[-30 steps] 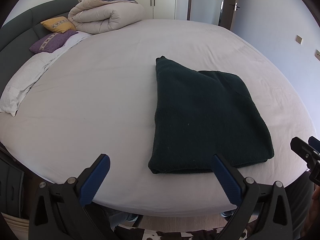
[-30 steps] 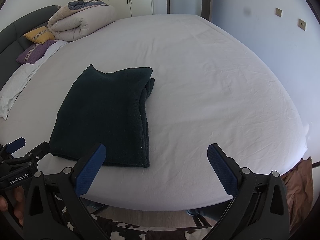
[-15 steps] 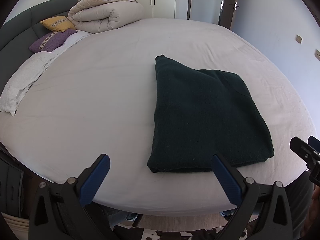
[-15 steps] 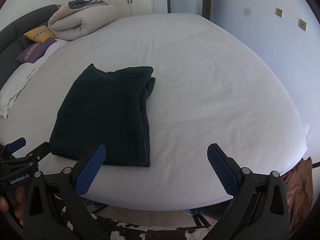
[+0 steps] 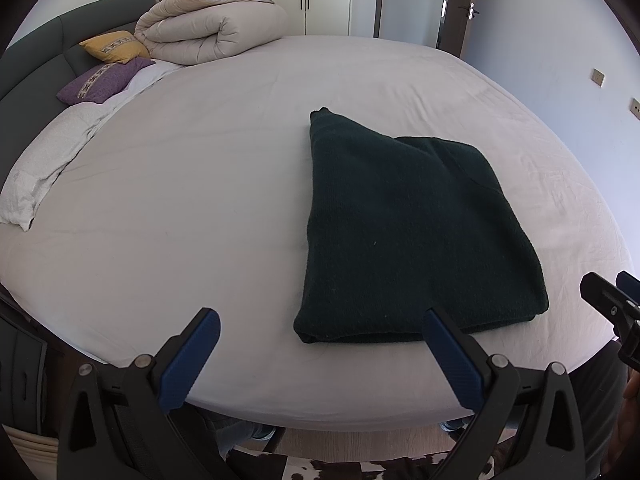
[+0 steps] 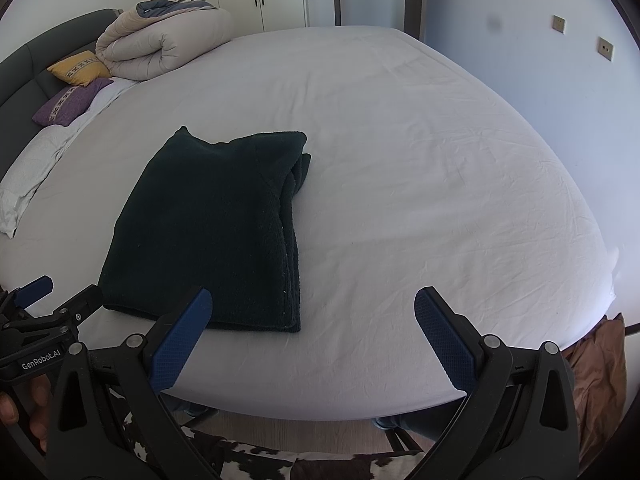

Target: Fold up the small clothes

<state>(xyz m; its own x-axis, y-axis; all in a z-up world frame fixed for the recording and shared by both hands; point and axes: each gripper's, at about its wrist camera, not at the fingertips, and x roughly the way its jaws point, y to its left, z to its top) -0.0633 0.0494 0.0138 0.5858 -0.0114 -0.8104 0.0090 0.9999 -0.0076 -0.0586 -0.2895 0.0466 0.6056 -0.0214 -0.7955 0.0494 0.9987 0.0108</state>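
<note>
The left gripper hangs just off the near edge of the bed, its fingers spread wide and holding nothing. The right gripper sits likewise off that edge, fingers spread equally wide and empty.

The dark green sweater lies folded flat on the white sheet, close to the near edge. From the left wrist camera it sits at about 1 o'clock of the gap between the fingers; from the right wrist camera it sits at about 11 o'clock, so it lies roughly between the two grippers.

Risks, as a judgement: the fold looks thick and soft, and a pinch at the near hem could catch only the top layer, peeling the stack open. The layered edges on its right side look loose; dragging from that side could shift them out of line. Because the sweater sits near the bed's edge, a pull toward the person might slide it off. Uneven lifts by the two grippers could skew the next fold.

Its long axis runs from the near edge toward the far side, roughly 6 to 12 o'clock, leaning slightly toward 11 in the left view and 1 in the right. A small peaked corner marks the far-left end; which end is the collar cannot be told.
</note>
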